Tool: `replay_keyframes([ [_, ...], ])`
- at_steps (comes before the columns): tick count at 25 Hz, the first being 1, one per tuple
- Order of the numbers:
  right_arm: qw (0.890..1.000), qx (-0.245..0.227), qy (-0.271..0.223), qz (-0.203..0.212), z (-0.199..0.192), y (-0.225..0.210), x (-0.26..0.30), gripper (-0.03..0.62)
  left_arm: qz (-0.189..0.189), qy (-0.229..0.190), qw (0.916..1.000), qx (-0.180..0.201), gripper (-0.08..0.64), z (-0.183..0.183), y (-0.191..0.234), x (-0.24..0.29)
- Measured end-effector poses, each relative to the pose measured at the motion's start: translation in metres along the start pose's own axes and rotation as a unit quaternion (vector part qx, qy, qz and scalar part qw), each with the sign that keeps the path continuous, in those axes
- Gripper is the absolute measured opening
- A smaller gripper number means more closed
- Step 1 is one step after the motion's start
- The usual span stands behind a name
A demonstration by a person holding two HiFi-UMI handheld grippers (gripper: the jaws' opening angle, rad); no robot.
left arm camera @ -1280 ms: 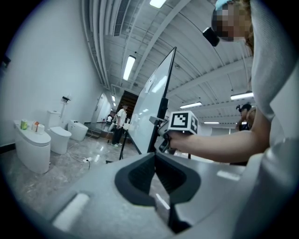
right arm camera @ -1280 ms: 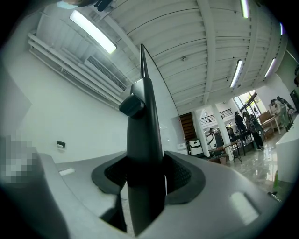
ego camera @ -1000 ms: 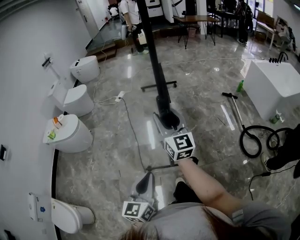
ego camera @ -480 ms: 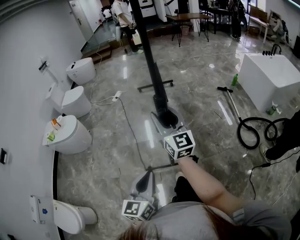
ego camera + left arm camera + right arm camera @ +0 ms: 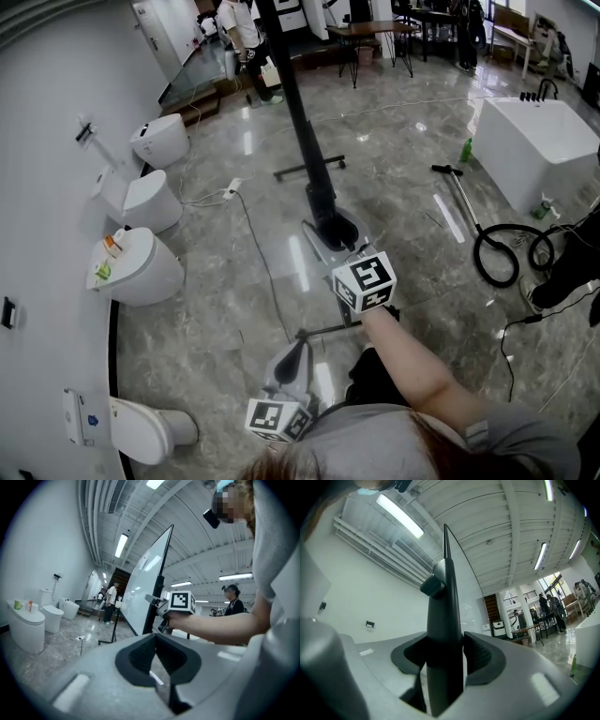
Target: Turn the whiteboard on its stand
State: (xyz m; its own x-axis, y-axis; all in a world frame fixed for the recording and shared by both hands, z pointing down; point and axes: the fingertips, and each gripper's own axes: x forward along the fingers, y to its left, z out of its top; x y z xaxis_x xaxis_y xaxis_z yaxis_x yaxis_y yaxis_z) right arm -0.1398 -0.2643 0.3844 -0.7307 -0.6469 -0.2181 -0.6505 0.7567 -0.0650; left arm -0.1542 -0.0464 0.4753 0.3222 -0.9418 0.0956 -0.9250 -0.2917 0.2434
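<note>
Two tongs are up, but only one is working. Our left tongs are clenched on nothing, low and behind the right ones, well short of the board. Ahead of them the whiteboard sits on its stand, nearly edge-on, with a white face showing toward the left tongs. Our right tongs are grasping the board's dark side rail, which fills the gap between the pads. So the hold is made. We judge the turn at most under way; swinging the panel round and letting go are left.
</note>
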Motion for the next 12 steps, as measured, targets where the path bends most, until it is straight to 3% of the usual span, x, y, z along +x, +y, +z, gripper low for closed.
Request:
replay_keyframes([
  [12, 1.0, -0.006, 0.004, 0.018, 0.001, 0.013, -0.023, 0.216, -0.018, 0.004, 0.9997, 0.012, -0.003, -0.003, -0.019, -0.002],
])
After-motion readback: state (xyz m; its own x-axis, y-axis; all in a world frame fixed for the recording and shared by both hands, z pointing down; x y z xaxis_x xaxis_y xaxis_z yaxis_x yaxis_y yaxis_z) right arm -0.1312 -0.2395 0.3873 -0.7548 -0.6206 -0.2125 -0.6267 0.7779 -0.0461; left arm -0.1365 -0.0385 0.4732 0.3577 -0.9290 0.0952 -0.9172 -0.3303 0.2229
